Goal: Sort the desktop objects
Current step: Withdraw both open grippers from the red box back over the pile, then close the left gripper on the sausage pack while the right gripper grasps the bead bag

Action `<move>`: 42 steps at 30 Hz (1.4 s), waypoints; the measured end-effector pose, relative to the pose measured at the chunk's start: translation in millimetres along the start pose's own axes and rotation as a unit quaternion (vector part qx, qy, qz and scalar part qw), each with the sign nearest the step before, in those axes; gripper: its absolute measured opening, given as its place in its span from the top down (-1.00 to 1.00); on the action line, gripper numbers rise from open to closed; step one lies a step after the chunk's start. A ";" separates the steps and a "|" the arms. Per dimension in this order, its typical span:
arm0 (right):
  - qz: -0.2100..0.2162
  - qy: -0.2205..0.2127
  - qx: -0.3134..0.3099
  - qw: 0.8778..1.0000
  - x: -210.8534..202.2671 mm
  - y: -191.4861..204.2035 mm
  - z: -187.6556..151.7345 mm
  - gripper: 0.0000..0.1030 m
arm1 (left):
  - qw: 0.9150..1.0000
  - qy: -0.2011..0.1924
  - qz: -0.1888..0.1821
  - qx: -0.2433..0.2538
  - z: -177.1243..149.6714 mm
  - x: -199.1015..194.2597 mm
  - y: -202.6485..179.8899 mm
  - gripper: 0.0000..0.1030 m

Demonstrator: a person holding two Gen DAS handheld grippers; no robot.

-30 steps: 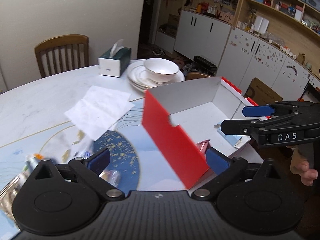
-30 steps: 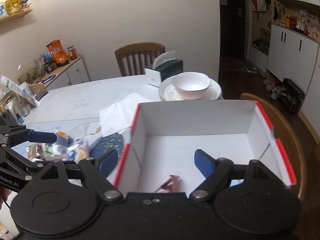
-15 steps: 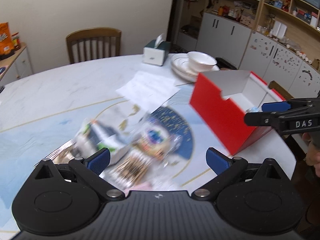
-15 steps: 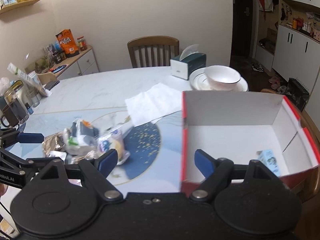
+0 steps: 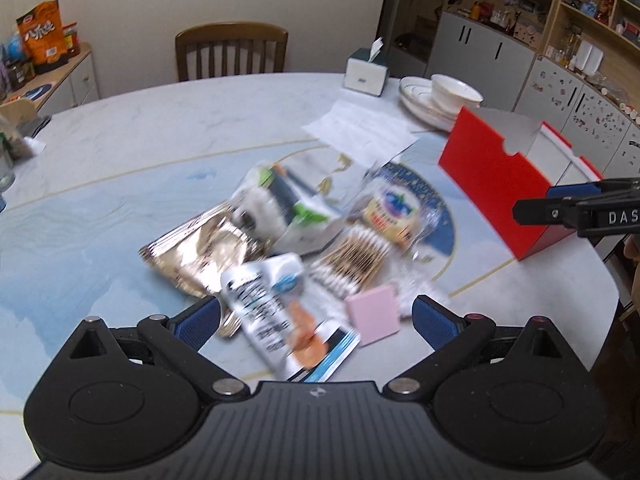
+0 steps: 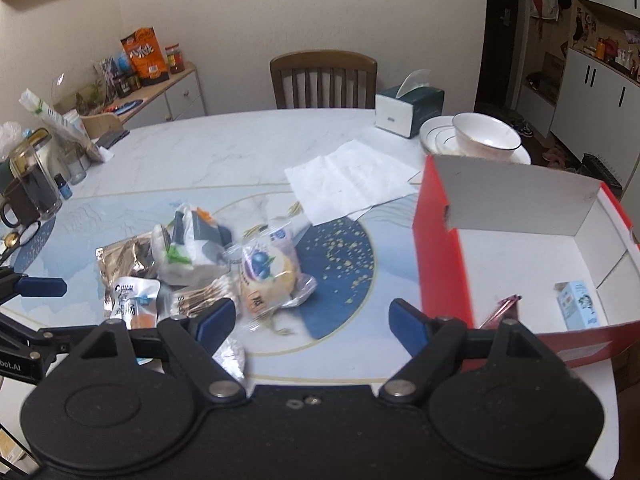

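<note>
A pile of packets lies mid-table: a gold foil bag (image 5: 200,252), a white and orange pouch (image 5: 280,312), a pack of cotton swabs (image 5: 356,260), a pink pad (image 5: 374,314) and a blueberry bread packet (image 6: 266,270). My left gripper (image 5: 316,320) hangs open above the pile's near edge, with the pouch on the table below its gap. My right gripper (image 6: 312,322) is open and holds nothing, between the pile and the red box (image 6: 438,248). The box holds a small light-blue carton (image 6: 578,304) and a pink wrapper (image 6: 500,308).
White paper sheets (image 6: 348,180) lie behind the pile. A tissue box (image 6: 408,110) and a bowl on stacked plates (image 6: 484,138) stand at the back right, a chair (image 6: 322,76) behind. A glass jar and mug (image 6: 28,184) stand far left. The box sits at the table's right edge.
The left gripper has swung from the red box to over the pile of packets. The right gripper has drawn back and left out of the box. Both stayed open.
</note>
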State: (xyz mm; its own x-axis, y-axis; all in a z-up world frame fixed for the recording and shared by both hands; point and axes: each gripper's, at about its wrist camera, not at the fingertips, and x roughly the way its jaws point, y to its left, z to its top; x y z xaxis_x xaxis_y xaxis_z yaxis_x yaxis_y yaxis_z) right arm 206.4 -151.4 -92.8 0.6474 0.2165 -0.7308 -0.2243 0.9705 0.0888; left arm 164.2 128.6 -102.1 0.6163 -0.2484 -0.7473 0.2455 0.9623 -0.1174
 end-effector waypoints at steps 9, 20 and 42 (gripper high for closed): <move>-0.002 0.030 -0.021 0.999 20.5 22.7 -12.0 -0.62 | 1.000 0.019 0.012 -0.004 -14.2 16.6 15.8 -0.99; 0.017 0.064 -0.056 0.996 45.7 44.1 -26.9 -0.62 | 0.998 0.043 0.037 -0.035 -11.7 43.3 23.7 -0.99; 0.052 0.102 -0.092 0.989 76.9 51.0 -28.3 -0.41 | 0.991 0.075 0.056 -0.092 -4.3 65.8 21.6 -0.34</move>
State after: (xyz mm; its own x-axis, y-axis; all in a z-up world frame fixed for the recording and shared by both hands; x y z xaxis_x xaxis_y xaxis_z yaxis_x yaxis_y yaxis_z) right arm 224.1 -88.3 -163.6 0.4576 0.2703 -0.8471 -0.4236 0.9039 0.0596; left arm 206.9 133.5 -156.7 0.5103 -0.1328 -0.8497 0.0334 0.9903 -0.1347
